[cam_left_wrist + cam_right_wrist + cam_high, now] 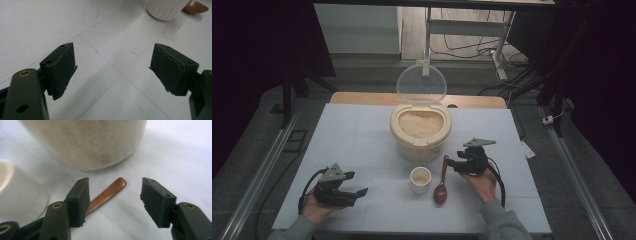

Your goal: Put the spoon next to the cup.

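The right hand-held gripper (pixel 460 162) stands open over the handle of the brown wooden spoon (pixel 442 186), seemingly not touching it. The spoon lies near the white surface's (pixel 362 130) front edge, just beside the small white cup (pixel 420 179). The left hand-held gripper (pixel 357 191) is open and empty, by the front-left corner.

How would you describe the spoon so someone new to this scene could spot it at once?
Start at the big cream rice container with its clear round lid raised, in the middle of the white table. Just in front of it stands a small white cup; right of that cup lies the brown wooden spoon, bowl toward the person. It is the one dark, glossy, slender thing among pale round vessels.
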Motion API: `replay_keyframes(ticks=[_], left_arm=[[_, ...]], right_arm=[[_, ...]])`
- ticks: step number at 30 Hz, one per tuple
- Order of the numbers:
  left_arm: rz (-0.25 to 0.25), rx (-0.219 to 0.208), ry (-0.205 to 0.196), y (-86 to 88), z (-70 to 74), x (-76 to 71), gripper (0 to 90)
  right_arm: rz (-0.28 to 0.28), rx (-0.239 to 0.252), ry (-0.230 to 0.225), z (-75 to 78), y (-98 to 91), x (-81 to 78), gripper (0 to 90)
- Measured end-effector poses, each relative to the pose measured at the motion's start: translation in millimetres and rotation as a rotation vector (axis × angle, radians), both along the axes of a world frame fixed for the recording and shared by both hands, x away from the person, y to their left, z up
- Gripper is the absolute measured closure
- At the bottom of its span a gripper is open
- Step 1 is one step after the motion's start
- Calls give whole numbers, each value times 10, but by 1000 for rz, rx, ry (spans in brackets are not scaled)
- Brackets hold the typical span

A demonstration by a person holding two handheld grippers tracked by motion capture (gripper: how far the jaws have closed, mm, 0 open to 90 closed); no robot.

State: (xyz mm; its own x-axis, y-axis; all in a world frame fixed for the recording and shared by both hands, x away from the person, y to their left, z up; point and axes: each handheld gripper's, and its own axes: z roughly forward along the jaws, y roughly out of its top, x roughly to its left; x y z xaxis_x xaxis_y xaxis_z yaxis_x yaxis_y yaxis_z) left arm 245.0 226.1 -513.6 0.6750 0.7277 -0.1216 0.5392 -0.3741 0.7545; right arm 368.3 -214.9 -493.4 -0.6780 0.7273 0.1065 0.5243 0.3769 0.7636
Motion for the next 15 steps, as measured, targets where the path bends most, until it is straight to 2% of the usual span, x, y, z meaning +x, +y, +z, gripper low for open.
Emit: replay_keyframes(ticks=[2, 7, 11, 15], left_arm=[[6, -2, -4, 6, 4, 0, 199], [17, -2, -4, 5, 2, 6, 198], [25, -6, -5, 10, 4, 5, 196], [33, -8, -8, 22, 3, 7, 192]], right_arm=[[38, 21, -33, 46, -124, -104, 414], [79, 37, -92, 97, -363, -311, 419], [116, 51, -122, 125, -512, -437, 419], [147, 66, -133, 156, -640, -533, 419]])
